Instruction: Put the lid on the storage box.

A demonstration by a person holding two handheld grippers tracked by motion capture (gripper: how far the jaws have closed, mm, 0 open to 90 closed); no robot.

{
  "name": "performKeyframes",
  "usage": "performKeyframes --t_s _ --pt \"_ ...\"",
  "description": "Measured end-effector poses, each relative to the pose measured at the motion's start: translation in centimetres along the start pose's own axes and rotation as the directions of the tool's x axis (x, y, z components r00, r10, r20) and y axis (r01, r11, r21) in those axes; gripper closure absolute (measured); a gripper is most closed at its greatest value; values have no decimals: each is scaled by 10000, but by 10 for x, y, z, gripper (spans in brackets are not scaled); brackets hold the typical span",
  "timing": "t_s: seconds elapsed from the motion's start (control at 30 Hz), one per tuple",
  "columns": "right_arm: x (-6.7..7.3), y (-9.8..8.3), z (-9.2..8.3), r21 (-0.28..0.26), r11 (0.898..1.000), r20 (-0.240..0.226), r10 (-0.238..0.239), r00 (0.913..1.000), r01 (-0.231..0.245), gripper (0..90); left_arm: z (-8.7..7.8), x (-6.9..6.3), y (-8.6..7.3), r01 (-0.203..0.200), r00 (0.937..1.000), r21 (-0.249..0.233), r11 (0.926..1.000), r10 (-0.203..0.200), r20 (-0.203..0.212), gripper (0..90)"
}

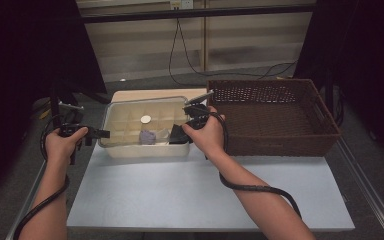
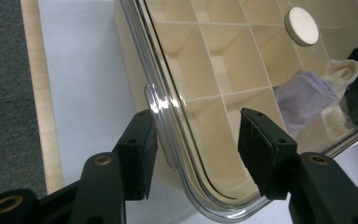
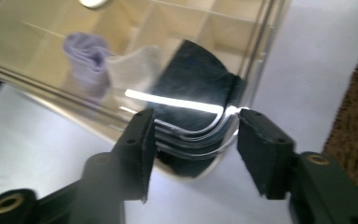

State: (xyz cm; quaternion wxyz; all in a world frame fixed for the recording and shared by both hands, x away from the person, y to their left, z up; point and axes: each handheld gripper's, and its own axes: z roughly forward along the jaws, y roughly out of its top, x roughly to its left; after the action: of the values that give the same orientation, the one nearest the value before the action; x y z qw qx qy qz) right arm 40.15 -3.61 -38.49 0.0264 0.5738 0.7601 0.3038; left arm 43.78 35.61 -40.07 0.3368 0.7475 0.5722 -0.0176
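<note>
- The left gripper (image 2: 193, 154) has its black, matte, block-shaped jaws set astride the near left corner of the clear lid (image 2: 205, 93); one jaw sits outside the rim, beside a small moulded tab, and the other lies over the top. Whether the pads press on the plastic cannot be told.
- The right gripper (image 3: 193, 151) straddles the lid's rounded right corner, its jaws just beside the edge on either side; again it cannot be told whether the pads bite or merely flank the corner.
- The lid is glossy, transparent hard plastic with a raised, rounded rim that catches bright streaks of light. It lies on top of the cream organiser box (image 1: 145, 150), a rectangular tub with rounded corners, divided inside into a grid of square cells by thin walls.
- In the cells near the right gripper lie a rolled lilac cloth (image 3: 86, 58), a soft white cloth (image 3: 135, 65) and a dark folded cloth (image 3: 196, 79), side by side; a flat round white disc (image 2: 302, 25) shows farther back.
- The box stands on a smooth pale table (image 1: 180, 190), between the two hands, with the left hand (image 1: 62, 145) at its left end and the right hand (image 1: 207, 132) at its right.
- A dark brown woven basket (image 1: 275, 145), rectangular and open-topped, stands just beside the box at the right.
</note>
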Motion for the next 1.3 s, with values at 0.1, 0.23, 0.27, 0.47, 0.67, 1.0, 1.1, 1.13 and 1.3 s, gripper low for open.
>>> performKeyframes --t_s 0.1,0.23,0.27,0.47,0.67,1.0,1.1,1.13,1.3 --pt "5 0 -3 73 9999 -667 -90 9977 95 534 -2 -3 0 -19 10000 -82 10000 18 -98 522" --pt "9 1 -4 -102 9995 -266 -294 9992 291 518 -6 -2 2 -86 9996 -223 9997 80 -271 504" --pt "8 2 -5 -151 9995 -144 -278 9995 276 517 -7 -3 2 -97 9995 -218 9997 91 -310 502" --pt "-4 6 -5 -284 9996 310 -81 9995 90 437 -5 0 3 -87 9997 -239 9997 82 -214 478" --pt "-8 11 5 -151 9999 478 41 9988 -34 397 -1 0 5 -133 9998 -203 9997 130 -133 434" --pt "-1 16 13 -121 9999 851 -42 9964 53 289 3 3 4 -168 9998 -206 9996 169 49 329" --pt "2 16 15 -62 9999 817 -148 9965 154 250 4 3 4 -118 9999 -194 9997 120 99 308" --pt "2 16 16 -23 9999 856 -147 9962 150 259 5 3 4 -96 9999 -202 9997 99 121 293" --pt "3 13 18 390 9992 298 -123 9995 112 345 7 2 5 -117 9998 -146 9998 120 163 251"
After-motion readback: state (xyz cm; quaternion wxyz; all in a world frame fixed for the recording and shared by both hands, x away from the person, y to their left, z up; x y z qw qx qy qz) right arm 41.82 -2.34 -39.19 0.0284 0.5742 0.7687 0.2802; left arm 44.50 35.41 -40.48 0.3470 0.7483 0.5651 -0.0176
